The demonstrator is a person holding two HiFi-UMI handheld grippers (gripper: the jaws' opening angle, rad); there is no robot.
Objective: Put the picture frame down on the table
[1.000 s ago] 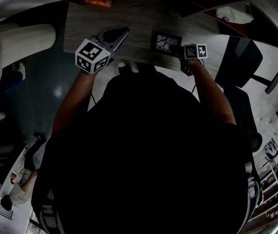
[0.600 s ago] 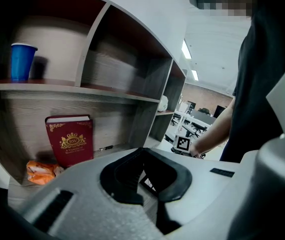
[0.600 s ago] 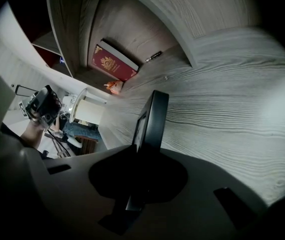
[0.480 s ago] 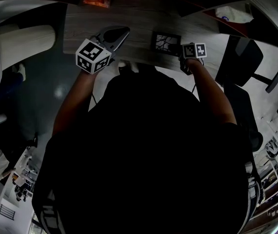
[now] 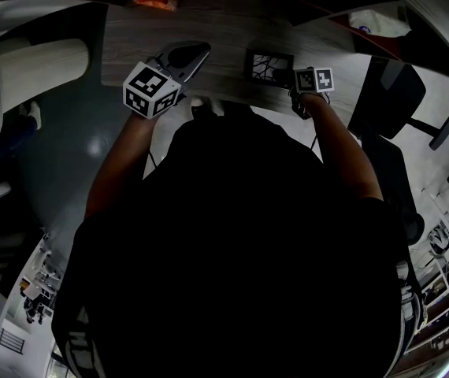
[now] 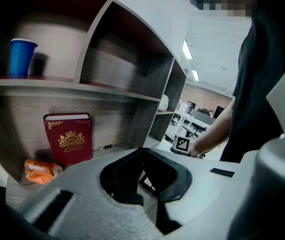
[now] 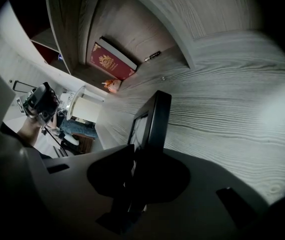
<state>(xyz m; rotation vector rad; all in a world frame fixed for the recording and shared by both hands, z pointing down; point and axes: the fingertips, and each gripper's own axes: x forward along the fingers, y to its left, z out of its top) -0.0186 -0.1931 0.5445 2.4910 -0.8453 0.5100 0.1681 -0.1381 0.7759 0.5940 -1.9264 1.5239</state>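
My right claw (image 7: 141, 156) has just been opening its jaws, and they look a little apart now. The picture frame (image 7: 156, 116) is in between them, standing up on the grey wooden table (image 7: 227, 109) (near the front edge, close to me). My left claw (image 6: 143, 153) is closed with nothing in it, off to the side of the frame, pointing toward a red book (image 6: 68, 139)

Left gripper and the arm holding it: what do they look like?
The left gripper is a pale grey moulded shell with black-lined jaws, carrying a white cube printed with black square markers. No cable shows. The arm is bare below a dark short-sleeved top.
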